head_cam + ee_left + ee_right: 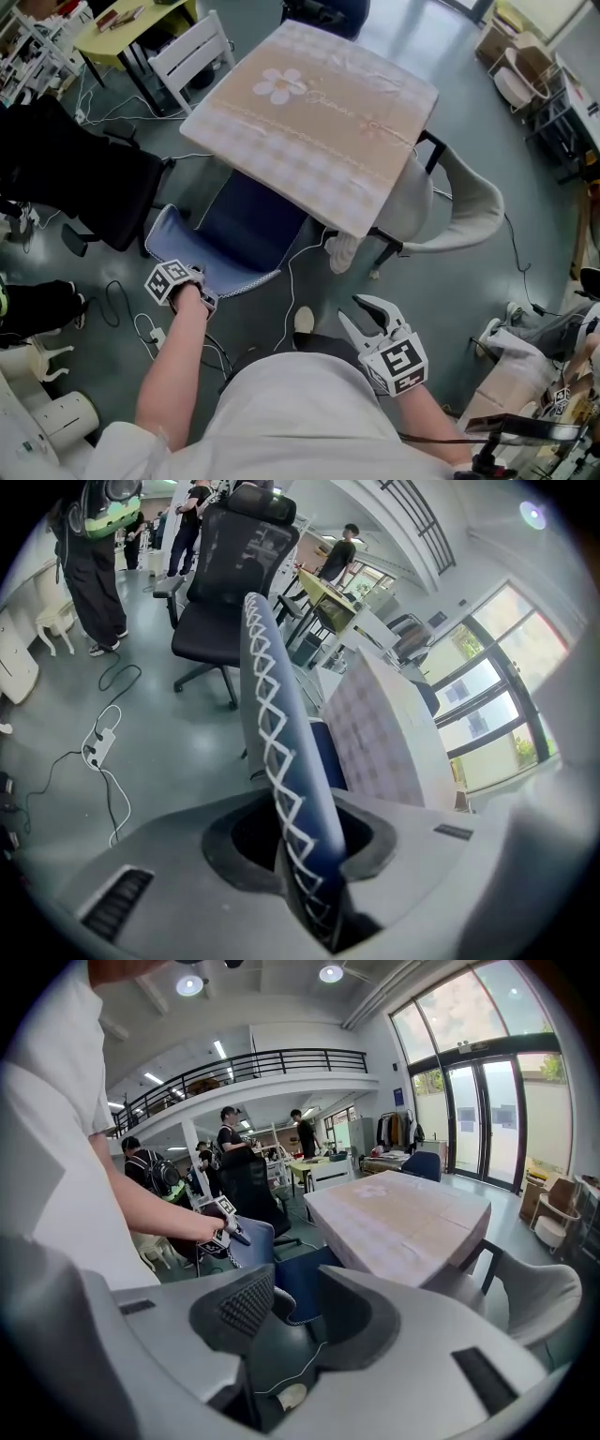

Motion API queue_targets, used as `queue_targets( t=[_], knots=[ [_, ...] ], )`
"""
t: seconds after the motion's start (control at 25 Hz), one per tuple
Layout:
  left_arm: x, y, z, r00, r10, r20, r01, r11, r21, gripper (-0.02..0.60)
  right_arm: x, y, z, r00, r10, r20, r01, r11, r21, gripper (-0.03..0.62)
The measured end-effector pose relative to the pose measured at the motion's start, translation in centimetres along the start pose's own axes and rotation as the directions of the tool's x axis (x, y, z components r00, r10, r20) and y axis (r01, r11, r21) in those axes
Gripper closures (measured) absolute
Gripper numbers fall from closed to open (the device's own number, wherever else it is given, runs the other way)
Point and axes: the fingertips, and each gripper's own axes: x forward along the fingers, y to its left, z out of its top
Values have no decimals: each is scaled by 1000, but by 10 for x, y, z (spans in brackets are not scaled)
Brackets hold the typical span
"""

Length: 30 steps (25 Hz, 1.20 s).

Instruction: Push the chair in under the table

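Blue chair [234,234]: one, seat partly under the cloth-covered bench [309,122], backrest facing outward.
Left claw [309,836]: closed on the backrest's top edge (white zigzag trim runs between the jaws).
Right claw [295,1307]: jaws apart, empty, near the person's body.
Other seats: one grey chair [459,202], one white chair [192,52], one black office chair [75,178].
Floor [450,300]: grey, with cables trailing.

A blue chair [248,230] with a white zigzag-stitched edge stands left of centre, its seat partly beneath a table [309,112] draped in beige checked cloth, upper centre.
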Motion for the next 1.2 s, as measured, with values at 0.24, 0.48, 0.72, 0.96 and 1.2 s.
queue_targets(
  t=[0.24,0.48,0.72,0.96,1.2],
  knots=[
    [1,6,-1,998,60,-24,-60,998,37,445,2,13,1,1000,8,3,-8,1000,-13,439],
    [-15,8,1,998,68,-11,-67,996,64,403,0,39,8,1000,19,21,-18,999,-40,439],
    [-57,-3,13,997,-63,35,59,992,110,403,1,74,10,999,24,29,-22,998,-65,439],
    [-119,6,24,980,-189,68,171,962,214,405,8,123,12,998,35,45,-30,994,-102,439],
    [-186,22,12,933,-358,37,322,876,359,422,13,171,15,998,29,61,-20,990,-139,448]
  ],
)
